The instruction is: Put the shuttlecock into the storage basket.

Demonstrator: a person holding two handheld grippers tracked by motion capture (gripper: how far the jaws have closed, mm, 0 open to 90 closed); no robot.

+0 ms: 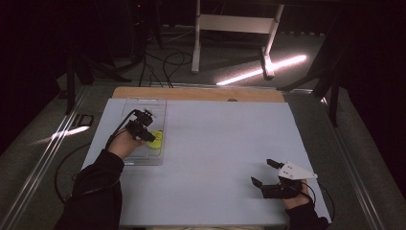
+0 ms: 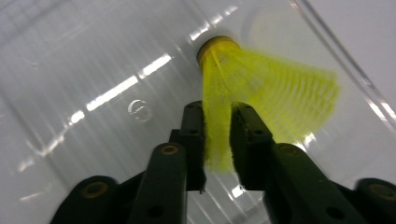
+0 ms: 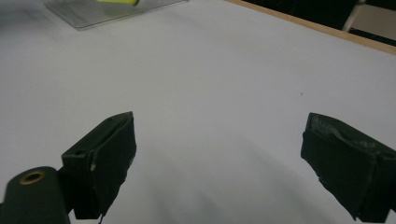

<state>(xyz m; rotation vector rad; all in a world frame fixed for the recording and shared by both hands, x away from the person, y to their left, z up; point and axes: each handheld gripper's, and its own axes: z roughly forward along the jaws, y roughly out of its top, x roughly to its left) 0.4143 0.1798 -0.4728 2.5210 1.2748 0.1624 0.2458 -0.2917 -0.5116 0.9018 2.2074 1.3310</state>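
Note:
A yellow shuttlecock [image 1: 156, 139] lies inside a clear plastic tray [image 1: 143, 106] at the left of the white table. My left gripper [image 1: 149, 135] reaches down into the tray. In the left gripper view the pads sit against both sides of a fold of the shuttlecock's skirt [image 2: 275, 88], with the cork end pointing away, above the tray floor [image 2: 93, 70]; left gripper [image 2: 217, 109]. My right gripper [image 1: 262, 172] rests near the table's front right, jaws wide apart and nothing between them; right gripper [image 3: 222, 123]. Far off in its view are the tray [image 3: 107, 13] and a sliver of the shuttlecock [image 3: 116, 1].
The white sheet [image 1: 215, 143] covers the table, with a wooden strip [image 1: 196, 93] along the far edge. Beyond it stand a white frame [image 1: 230, 24] and cables on the dark floor. Sleeved forearms come in at the bottom left and bottom right.

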